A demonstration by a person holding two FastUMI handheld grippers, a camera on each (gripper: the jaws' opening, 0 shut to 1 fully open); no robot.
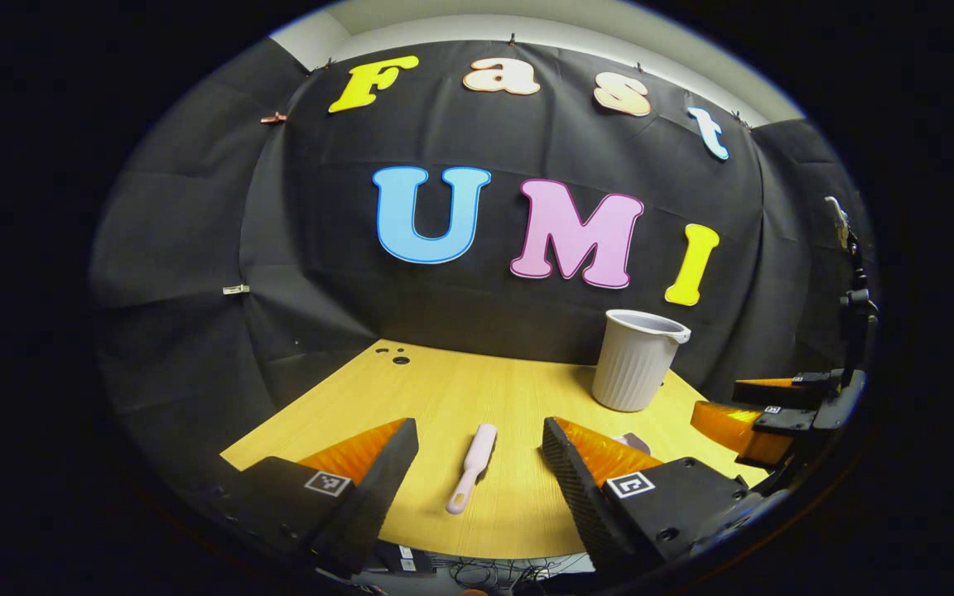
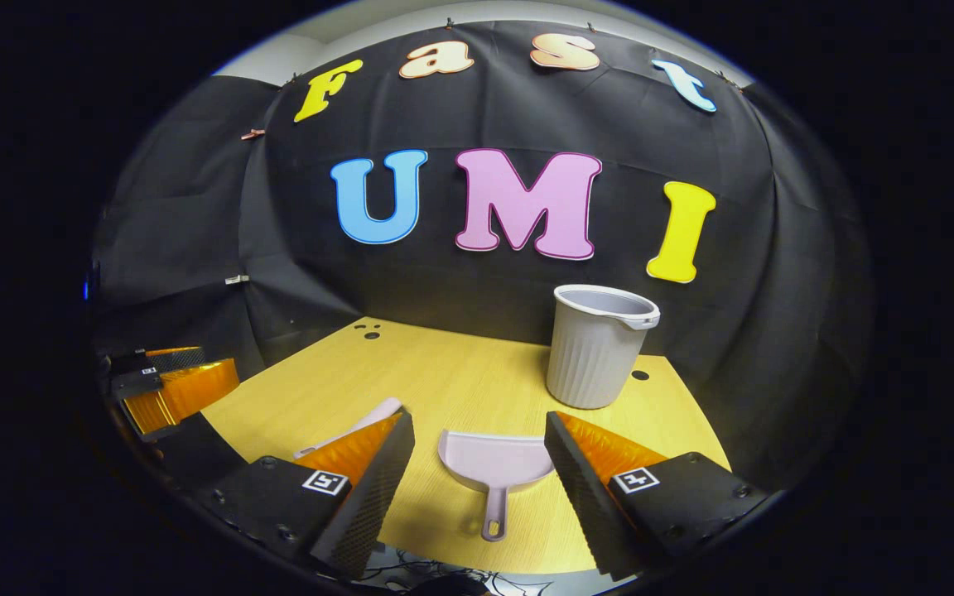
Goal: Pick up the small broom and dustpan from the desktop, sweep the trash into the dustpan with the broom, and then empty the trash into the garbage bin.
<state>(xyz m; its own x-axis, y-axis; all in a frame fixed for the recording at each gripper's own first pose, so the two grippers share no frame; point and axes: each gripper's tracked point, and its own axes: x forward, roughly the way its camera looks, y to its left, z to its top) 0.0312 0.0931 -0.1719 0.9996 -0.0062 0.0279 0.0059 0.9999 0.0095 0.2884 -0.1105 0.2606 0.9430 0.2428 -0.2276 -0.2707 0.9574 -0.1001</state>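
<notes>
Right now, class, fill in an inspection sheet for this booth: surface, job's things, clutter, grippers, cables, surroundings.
Surface: wooden desk, holes near the back.
Job's things: broom flat; dustpan flat, handle toward the camera; bin upright at the back.
Clutter: no trash seen.
Grippers: left gripper open around the broom, not touching; right gripper open around the dustpan.
Cables: some below the desk's front edge.
Surroundings: black cloth wall.

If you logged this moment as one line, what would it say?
stage: before pickup | left gripper: open, over broom | right gripper: open, over dustpan | bin: upright on desk
</notes>
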